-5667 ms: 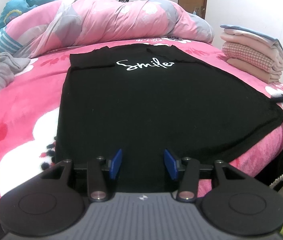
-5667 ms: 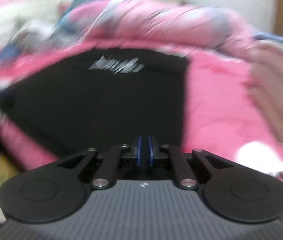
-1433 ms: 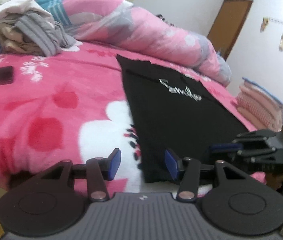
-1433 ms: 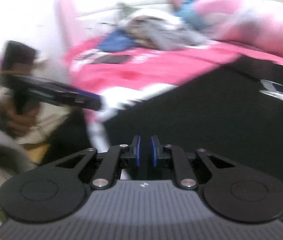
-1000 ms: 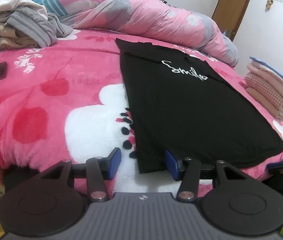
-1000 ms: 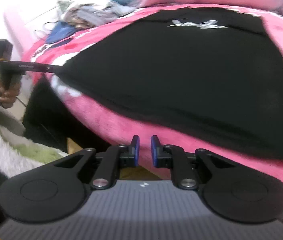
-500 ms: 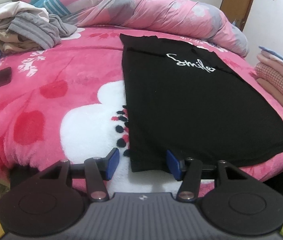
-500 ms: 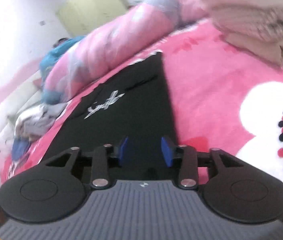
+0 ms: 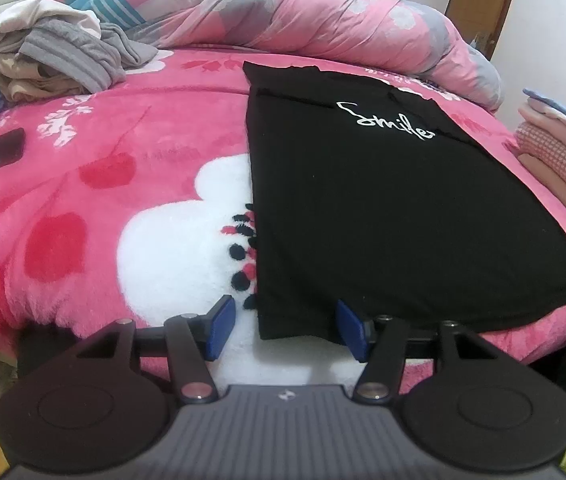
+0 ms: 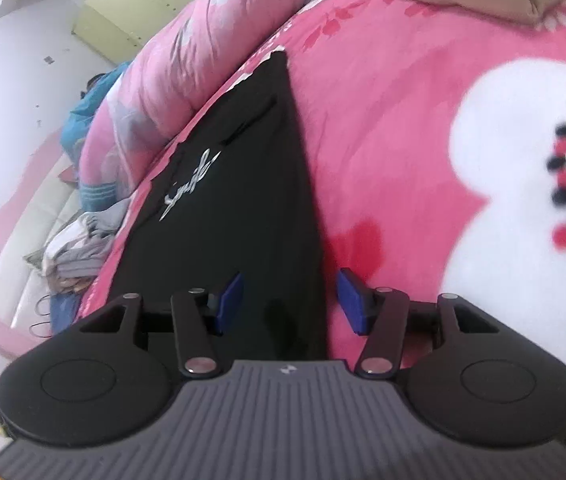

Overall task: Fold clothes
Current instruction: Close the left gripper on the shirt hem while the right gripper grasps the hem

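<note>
Jaws of left gripper [image 9: 286,326] spread wide at 6 o'clock, straddling black shirt's [image 9: 383,208] near-left hem corner, gripping nothing. Right gripper [image 10: 289,298], nearly shut a second ago, now equally wide over the opposite hem corner, holding nothing. Shirt flat on pink blanket [image 9: 103,184], sides apparently tucked in. Probably poised for a hem-to-collar fold. Folded stack [image 9: 559,152] at 2 o'clock.

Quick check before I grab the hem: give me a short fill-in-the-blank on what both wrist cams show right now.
1. The white script on the black T-shirt reads ____.
2. The left gripper is ____, its fingers astride the shirt's near-left hem corner.
3. The right gripper is ____ over the shirt's other near corner.
4. The shirt lies flat on a ____ floral blanket.

Missing words: Smile; open; open; pink
</note>
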`<action>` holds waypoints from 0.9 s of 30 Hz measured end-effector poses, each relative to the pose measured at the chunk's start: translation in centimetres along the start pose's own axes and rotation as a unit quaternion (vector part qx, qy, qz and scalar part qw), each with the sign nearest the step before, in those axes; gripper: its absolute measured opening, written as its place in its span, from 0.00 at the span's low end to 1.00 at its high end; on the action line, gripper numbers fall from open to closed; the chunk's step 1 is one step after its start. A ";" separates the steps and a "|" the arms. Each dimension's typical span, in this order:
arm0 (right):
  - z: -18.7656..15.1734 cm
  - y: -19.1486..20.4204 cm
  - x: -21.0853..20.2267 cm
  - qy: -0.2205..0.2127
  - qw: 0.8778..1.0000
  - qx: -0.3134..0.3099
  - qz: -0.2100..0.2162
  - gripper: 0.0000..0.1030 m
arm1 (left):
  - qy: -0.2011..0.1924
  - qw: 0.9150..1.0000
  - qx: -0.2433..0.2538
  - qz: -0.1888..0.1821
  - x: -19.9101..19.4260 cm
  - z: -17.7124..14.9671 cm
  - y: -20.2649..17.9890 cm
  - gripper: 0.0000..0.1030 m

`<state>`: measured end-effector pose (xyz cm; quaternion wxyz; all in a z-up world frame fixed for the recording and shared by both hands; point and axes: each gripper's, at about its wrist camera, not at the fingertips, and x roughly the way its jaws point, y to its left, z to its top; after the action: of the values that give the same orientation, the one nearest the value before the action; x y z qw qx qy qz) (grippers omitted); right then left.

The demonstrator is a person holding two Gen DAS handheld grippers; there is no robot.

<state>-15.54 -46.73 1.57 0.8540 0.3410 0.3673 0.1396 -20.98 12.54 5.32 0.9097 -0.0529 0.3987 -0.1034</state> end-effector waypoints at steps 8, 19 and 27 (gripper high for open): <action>-1.5 0.3 -0.9 0.007 0.999 0.021 0.027 0.50 | -0.009 1.000 -0.008 -0.019 -0.1 0.2 0.4 0.56; -1.9 0.2 -0.7 -0.002 0.999 0.026 0.027 0.50 | -0.006 0.999 0.018 -0.035 1.9 2.1 -0.9 0.56; -2.1 -0.2 -0.7 -0.008 0.999 0.034 0.038 0.50 | -0.006 0.999 0.005 -0.042 3.3 3.3 -0.6 0.56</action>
<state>-17.49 -46.18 0.78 0.8391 0.3846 0.3517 0.1561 -16.50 11.28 5.31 0.9071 -0.0656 0.3902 -0.1434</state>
